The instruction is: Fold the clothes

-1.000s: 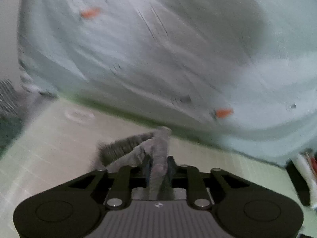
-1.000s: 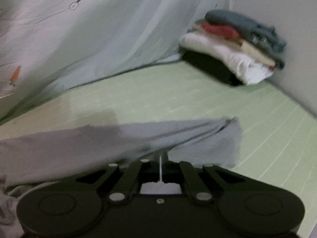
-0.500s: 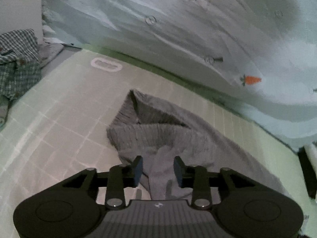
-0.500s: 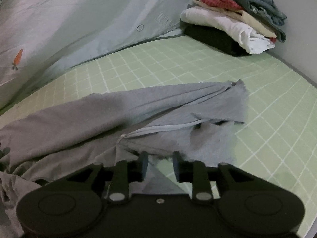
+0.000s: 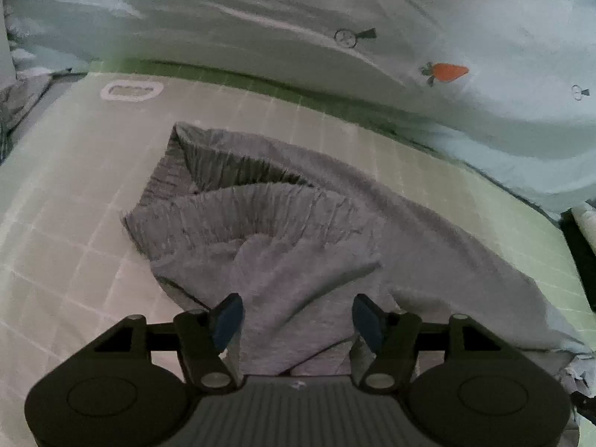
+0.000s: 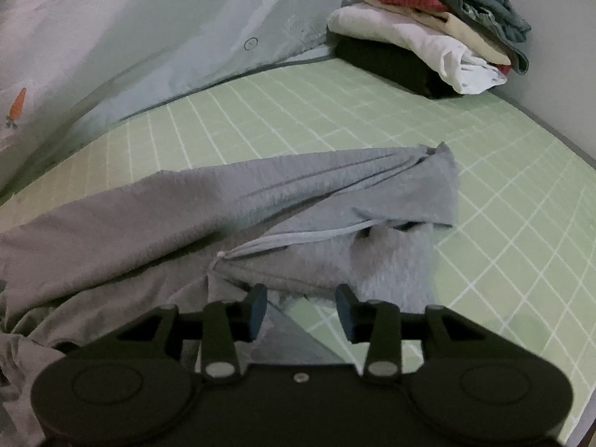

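Plainly, your left claw (image 5: pixel 298 316) and right claw (image 6: pixel 301 307) gape wide, empty, over rumpled grey trousers (image 5: pixel 298 231); a folded stack (image 6: pixel 428 33) waits beyond.

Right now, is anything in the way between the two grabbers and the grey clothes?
No. The left gripper and right gripper are open right over the grey garment, with nothing between. The folded pile sits far off.

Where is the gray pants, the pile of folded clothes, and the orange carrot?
gray pants (image 5: pixel 238 208): left wrist view, ribbed waistband.
pile of folded clothes (image 6: pixel 428 33): right wrist view, white layer.
orange carrot (image 5: pixel 449 72): left wrist view, its body.
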